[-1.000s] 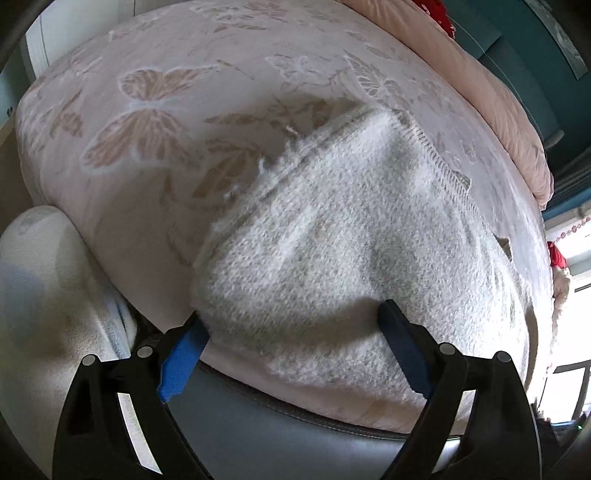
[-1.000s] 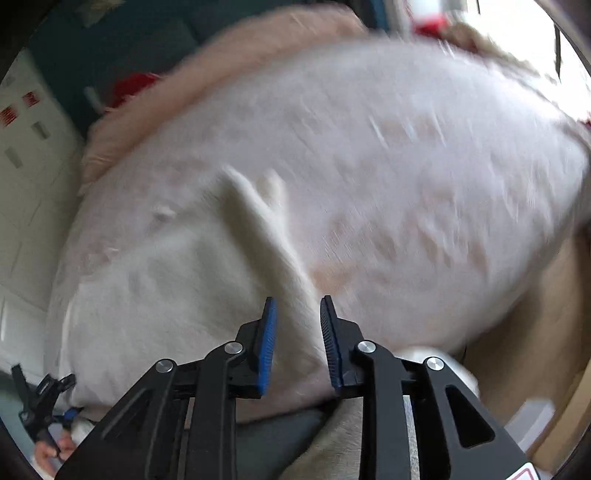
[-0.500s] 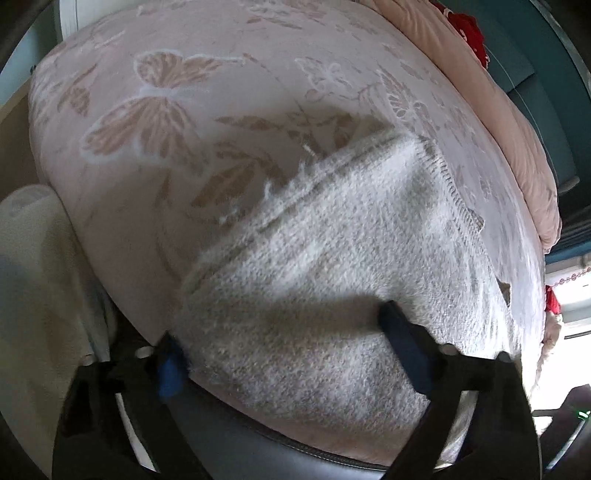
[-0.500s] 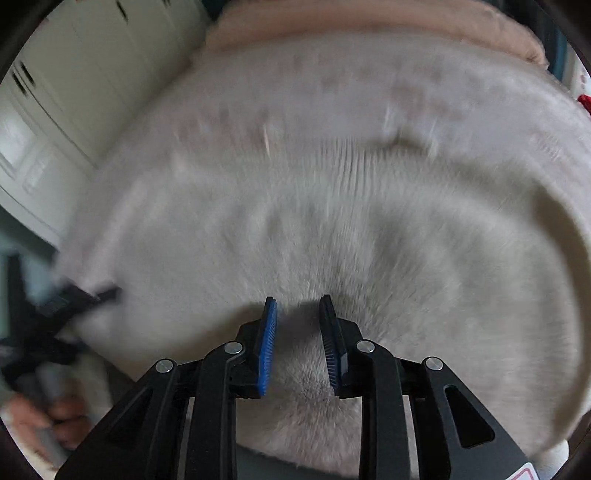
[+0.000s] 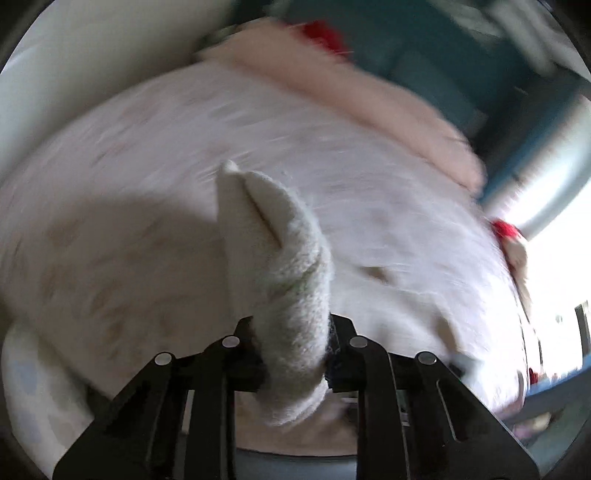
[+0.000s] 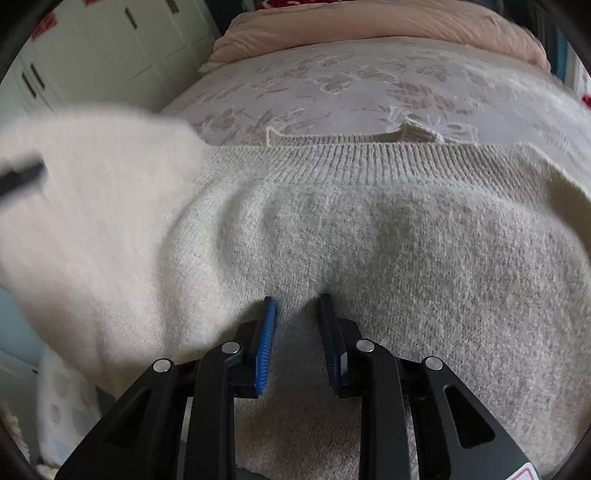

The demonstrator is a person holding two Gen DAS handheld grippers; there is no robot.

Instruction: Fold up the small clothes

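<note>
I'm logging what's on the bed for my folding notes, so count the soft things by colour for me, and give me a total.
Cream: 1, the knit sweater, one bunched part clamped in the left gripper
Pale pink with butterfly print: 1, the bedspread
Peach: 1, the folded quilt at the far end
Total: 3

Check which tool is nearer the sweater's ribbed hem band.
Right. The right tool rests on the sweater just below its ribbed hem band; the left tool grips a raised bunch off to the side.
</note>
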